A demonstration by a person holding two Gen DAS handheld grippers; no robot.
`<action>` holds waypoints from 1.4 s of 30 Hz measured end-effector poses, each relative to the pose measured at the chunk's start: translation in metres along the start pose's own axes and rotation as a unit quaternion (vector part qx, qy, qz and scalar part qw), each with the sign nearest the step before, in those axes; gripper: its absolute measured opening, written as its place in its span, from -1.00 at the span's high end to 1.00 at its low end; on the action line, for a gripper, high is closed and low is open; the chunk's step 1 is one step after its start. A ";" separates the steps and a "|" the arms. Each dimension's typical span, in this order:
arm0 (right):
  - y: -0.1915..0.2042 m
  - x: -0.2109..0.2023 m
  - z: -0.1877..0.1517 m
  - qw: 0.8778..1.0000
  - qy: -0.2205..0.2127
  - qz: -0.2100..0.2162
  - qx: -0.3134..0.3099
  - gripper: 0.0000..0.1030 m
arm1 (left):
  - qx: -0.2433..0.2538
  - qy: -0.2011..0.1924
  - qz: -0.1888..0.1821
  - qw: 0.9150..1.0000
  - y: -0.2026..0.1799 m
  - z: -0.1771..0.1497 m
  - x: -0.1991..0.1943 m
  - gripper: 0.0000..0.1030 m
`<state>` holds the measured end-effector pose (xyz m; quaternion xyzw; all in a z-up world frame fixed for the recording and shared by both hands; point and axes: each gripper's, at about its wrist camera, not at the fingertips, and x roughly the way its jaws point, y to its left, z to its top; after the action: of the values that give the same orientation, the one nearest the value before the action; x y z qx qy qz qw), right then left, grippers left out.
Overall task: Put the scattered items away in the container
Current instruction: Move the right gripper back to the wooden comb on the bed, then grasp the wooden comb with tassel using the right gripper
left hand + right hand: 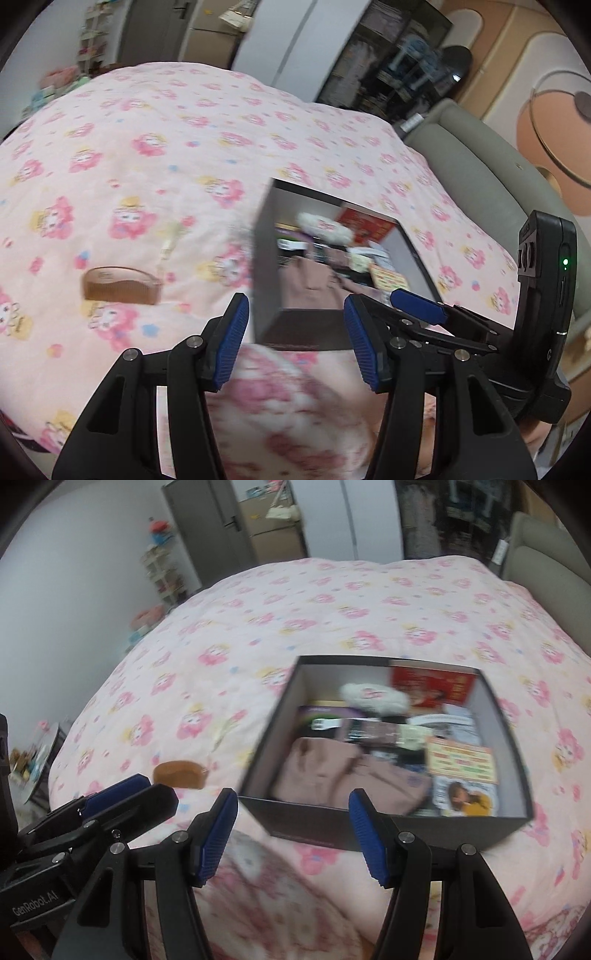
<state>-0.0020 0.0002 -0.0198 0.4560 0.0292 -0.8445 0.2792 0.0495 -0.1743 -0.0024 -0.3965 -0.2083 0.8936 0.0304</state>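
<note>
1. While both grippers are hanging over the bed, the black box [388,823] is sitting on the pink flower-print quilt [295,609], toward the near edge of the bed, with its lid off and its open top facing up.
2. Inside it, a dusty-pink cloth [332,775] is lying along the near wall, a white fluffy thing [373,698] is resting toward the far wall, and a red packet [432,685] is leaning in the far right corner; printed cards and leaflets [461,764] are filling the right side.
3. A brown wooden comb [122,286] is lying flat on the quilt, left of the box and apart from it, not yet in the container.
4. Just beyond the comb, a pale slim item [170,243] is lying on the quilt; it is too blurred for me to name.
5. The left gripper [295,339] is holding its blue pads spread apart with nothing between them, hovering above the quilt before the box's near left corner.
6. The right gripper [295,834] is likewise standing spread and empty, poised in front of the box's near wall without touching it.
7. A grey padded headboard [480,177] is running along the right edge of the bed.
</note>
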 end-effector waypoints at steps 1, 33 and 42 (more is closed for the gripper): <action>0.009 0.006 0.002 1.000 0.005 0.004 -0.010 -0.15 | -0.008 -0.002 0.005 1.000 0.010 -0.001 -0.002 -0.06; 0.129 0.266 0.033 0.955 0.289 0.051 0.053 -0.17 | -0.261 0.030 0.067 0.962 0.274 -0.008 0.105 0.02; 0.140 0.286 0.022 0.944 0.316 0.069 0.065 -0.26 | -0.241 0.032 0.067 0.968 0.269 -0.012 0.097 0.36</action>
<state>-0.0714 -0.2522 -0.2033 0.7174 0.0295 -0.6359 0.2831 0.0213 -0.3936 -0.1838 -0.4333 -0.3894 0.8039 -0.1199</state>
